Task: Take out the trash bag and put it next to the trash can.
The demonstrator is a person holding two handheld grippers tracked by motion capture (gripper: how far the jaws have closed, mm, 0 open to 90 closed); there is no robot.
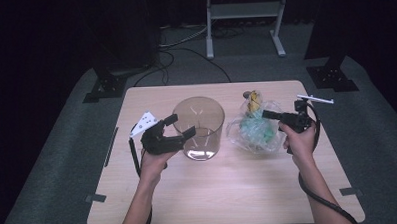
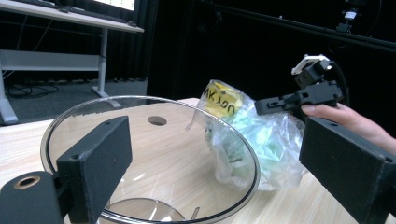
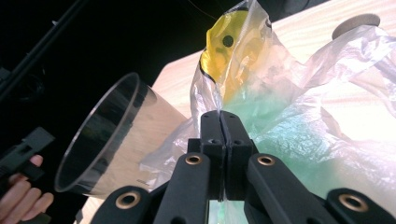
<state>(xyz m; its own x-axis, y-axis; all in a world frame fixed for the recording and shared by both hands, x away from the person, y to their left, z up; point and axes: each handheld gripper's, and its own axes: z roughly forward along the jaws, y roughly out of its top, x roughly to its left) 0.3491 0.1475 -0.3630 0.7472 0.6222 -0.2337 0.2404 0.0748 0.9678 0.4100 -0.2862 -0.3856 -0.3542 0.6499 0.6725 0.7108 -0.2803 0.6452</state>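
a: plastic bag (image 1: 253,130) lies on the table (image 1: 214,201), right of centre in the high view, just beside the clear glass container (image 1: 199,127). inside the bag we see something green, and a yellow thing near its top.

b: and our right gripper (image 3: 223,122)? in the right gripper view the two jaws stand together, with a thin fold of the bag's film caught between them.

a: yes, it is clamped on the bag, near the upper edge of the film. the left gripper (image 1: 179,127) has its jaws apart, one on each side of the container's near wall, in the middle left of the high view. the pads do not seem to press the glass.

b: so how do we do this step well?

a: we think the bag should go into the container. the pinch holds only thin film, so we should lift slowly, or the film may slip out or tear. we should close the left gripper on the rim first, so the container does not tip when the bag brushes it.

b: and the bag is wide and loose.

a: right, so we bring it well above the rim, then lower it through the centre of the opening.
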